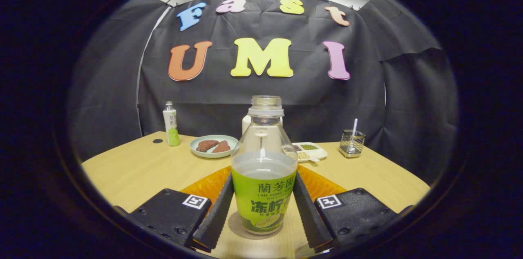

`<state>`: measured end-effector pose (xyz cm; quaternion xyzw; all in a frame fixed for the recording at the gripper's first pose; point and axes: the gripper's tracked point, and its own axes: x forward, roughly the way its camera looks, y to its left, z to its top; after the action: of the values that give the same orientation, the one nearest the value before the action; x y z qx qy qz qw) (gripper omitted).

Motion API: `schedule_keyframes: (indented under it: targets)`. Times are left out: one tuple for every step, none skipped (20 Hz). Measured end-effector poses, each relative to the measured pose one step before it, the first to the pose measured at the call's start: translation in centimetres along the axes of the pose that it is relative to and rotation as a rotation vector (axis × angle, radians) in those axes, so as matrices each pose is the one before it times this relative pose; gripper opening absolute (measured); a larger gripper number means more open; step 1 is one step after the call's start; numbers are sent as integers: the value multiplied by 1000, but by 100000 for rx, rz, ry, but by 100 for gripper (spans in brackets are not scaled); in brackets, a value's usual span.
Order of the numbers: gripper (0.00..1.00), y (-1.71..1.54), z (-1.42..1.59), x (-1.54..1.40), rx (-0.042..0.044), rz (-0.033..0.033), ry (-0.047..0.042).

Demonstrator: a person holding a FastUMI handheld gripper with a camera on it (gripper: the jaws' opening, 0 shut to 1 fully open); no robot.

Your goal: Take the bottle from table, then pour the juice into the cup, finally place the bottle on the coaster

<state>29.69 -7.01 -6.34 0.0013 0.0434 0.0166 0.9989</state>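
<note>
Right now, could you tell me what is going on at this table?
A person's handheld gripper has its two fingers pressed against the sides of an open bottle partly filled with juice. The bottle stands upright on the wooden table, seemingly on a round coaster. Beyond it are a plate of food, a second smaller bottle, a divided dish and a wire holder. I cannot tell whether pouring has happened.

The handheld two-finger gripper (264, 204) sits level and low, its fingers (216, 210) angled inward and closed against both sides of the clear, green-labelled plastic bottle (264, 177) standing upright between them.
</note>
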Motion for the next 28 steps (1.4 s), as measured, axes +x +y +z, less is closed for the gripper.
schedule_keyframes:
  targets:
    - [83,166,-152,13,556,640,227]
    - [83,-28,85,41,529,-284,-207]
    - [83,-39,144,-70,-61,-673,-825]
    - [83,-110,227,3,-201,-778,-1013]
    - [83,-106,133,-19,-45,-935,-1020]
    - [84,-59,65,27,689,-876,-723]
    - [84,185,-23,-129,1504,404,-659]
    - [85,137,-134,166,1552,356,-371]
    - [86,28,-167,-160,1480,35,433]
    - [88,56,-102,-49,522,53,434]
    - [91,-15,-139,-126,-360,-588,502]
    - [94,-26,168,-211,-589,-330,-319]
    - [96,61,206,-238,-541,-616,-383]
    - [97,65,194,-56,-354,-341,-461]
    - [100,203,309,-396,-150,-211,-409]
    - [100,127,255,-312,-34,-373,-405]
    - [100,204,270,-422,-76,-261,-356]
    - [100,194,201,-482,-82,-120,-128]
    - [100,191,120,-501,-64,112,-66]
    - [100,175,355,-596,184,-2,-546]
    - [100,103,514,-833,54,-184,-1233]
    - [100,-149,579,-765,-5,-1158,-1137]
    - [100,75,500,-837,309,-16,-878]
    - [100,37,580,-842,48,189,-675]
    - [100,-229,569,-930,76,-326,-682]
    - [100,-237,642,-997,456,-443,-482]
    - [100,-138,863,-1094,1248,-124,-1127]
    - [100,-216,950,-1165,1295,-469,-1433]
